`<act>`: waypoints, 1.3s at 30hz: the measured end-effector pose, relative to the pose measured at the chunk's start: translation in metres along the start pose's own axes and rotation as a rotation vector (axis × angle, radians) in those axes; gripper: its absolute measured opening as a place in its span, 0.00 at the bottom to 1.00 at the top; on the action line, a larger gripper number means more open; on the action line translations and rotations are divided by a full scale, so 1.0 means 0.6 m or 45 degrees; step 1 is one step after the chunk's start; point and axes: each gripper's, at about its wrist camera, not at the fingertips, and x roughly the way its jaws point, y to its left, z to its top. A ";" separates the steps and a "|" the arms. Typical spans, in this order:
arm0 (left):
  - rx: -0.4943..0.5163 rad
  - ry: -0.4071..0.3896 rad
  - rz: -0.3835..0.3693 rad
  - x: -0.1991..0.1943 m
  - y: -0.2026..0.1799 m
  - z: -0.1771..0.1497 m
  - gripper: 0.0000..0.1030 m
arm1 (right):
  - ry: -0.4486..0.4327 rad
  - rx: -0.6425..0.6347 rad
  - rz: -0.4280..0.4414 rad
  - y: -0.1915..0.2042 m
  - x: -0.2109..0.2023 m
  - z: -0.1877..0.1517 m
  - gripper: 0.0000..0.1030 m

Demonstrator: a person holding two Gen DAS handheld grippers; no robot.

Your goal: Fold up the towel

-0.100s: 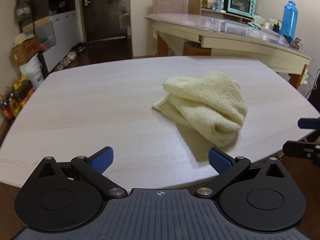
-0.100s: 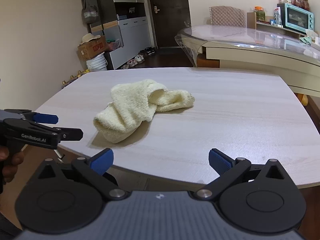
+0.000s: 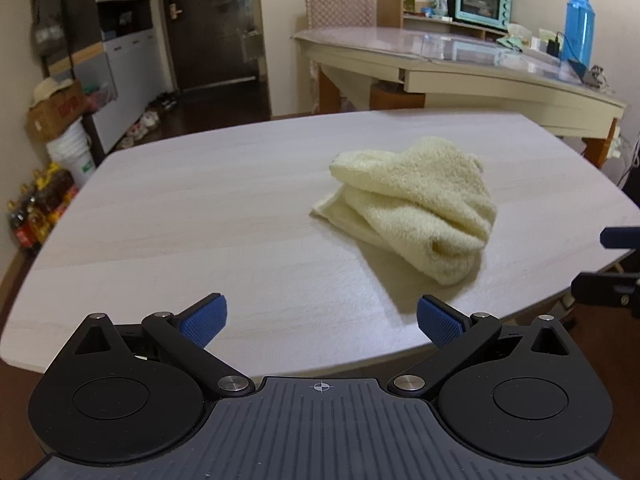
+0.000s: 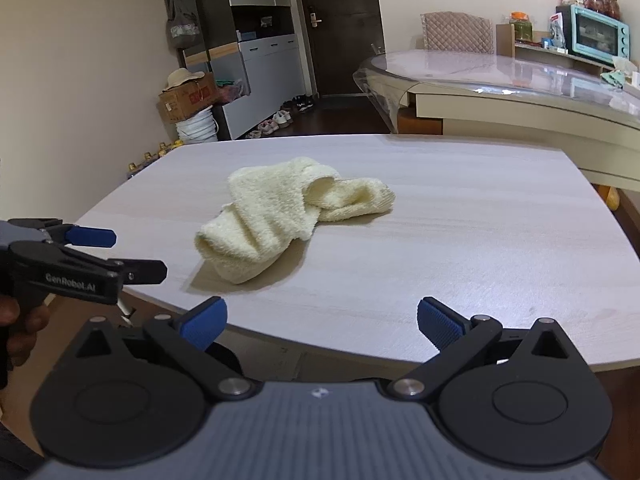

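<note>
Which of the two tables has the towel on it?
The near pale wood-grain table holds the crumpled cream towel. The far table, glossy-topped, stands behind it beside the teal oven.

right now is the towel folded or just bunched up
Bunched up: the towel lies in a rumpled heap on the table, layers rolled unevenly, no neat edges.

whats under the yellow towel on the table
The crumpled towel lies bunched directly on the pale wood table; only its shadow shows beside it. Anything inside the folds or beneath the heap is covered and cannot be seen.
</note>
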 end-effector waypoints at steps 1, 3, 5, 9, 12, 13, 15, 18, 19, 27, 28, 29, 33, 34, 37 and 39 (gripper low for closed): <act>-0.015 -0.002 -0.018 0.001 0.009 0.002 1.00 | 0.003 0.001 0.000 0.000 0.001 0.000 1.00; -0.017 -0.030 -0.002 -0.011 0.013 -0.006 1.00 | 0.009 0.003 0.000 0.001 0.002 0.001 1.00; 0.009 -0.051 0.038 -0.025 0.002 -0.016 1.00 | 0.014 0.006 0.000 0.002 0.003 0.001 1.00; 0.046 -0.021 0.079 -0.030 -0.018 -0.014 1.00 | 0.026 0.010 -0.001 0.004 0.005 0.002 1.00; 0.053 -0.009 0.090 -0.034 -0.022 -0.015 1.00 | 0.034 0.013 -0.001 0.005 0.007 0.003 1.00; 0.052 -0.007 0.091 -0.035 -0.021 -0.017 1.00 | 0.037 0.014 -0.001 0.006 0.007 0.003 1.00; 0.048 -0.001 0.087 -0.032 -0.017 -0.016 1.00 | 0.043 0.017 -0.001 0.007 0.008 0.003 1.00; 0.049 -0.001 0.086 -0.032 -0.016 -0.015 1.00 | 0.050 0.019 -0.001 0.008 0.010 0.004 1.00; 0.050 -0.002 0.087 -0.034 -0.018 -0.014 1.00 | 0.051 0.017 -0.002 0.009 0.010 0.005 1.00; 0.053 0.000 0.077 -0.029 -0.018 -0.015 1.00 | 0.050 0.010 -0.006 0.011 0.009 0.007 1.00; 0.054 0.001 0.076 -0.029 -0.019 -0.015 1.00 | 0.050 0.011 -0.006 0.011 0.008 0.007 1.00; 0.055 0.001 0.074 -0.029 -0.018 -0.015 1.00 | 0.051 0.012 -0.006 0.010 0.008 0.007 1.00; 0.060 0.001 0.071 -0.031 -0.017 -0.013 1.00 | 0.054 0.012 -0.007 0.009 0.007 0.008 1.00; 0.061 0.000 0.070 -0.030 -0.018 -0.013 1.00 | 0.054 0.013 -0.006 0.010 0.007 0.008 1.00; 0.061 0.001 0.069 -0.027 -0.018 -0.013 1.00 | 0.056 0.014 -0.004 0.009 0.007 0.007 1.00; 0.063 0.001 0.069 -0.027 -0.019 -0.014 1.00 | 0.059 0.016 -0.005 0.009 0.008 0.007 1.00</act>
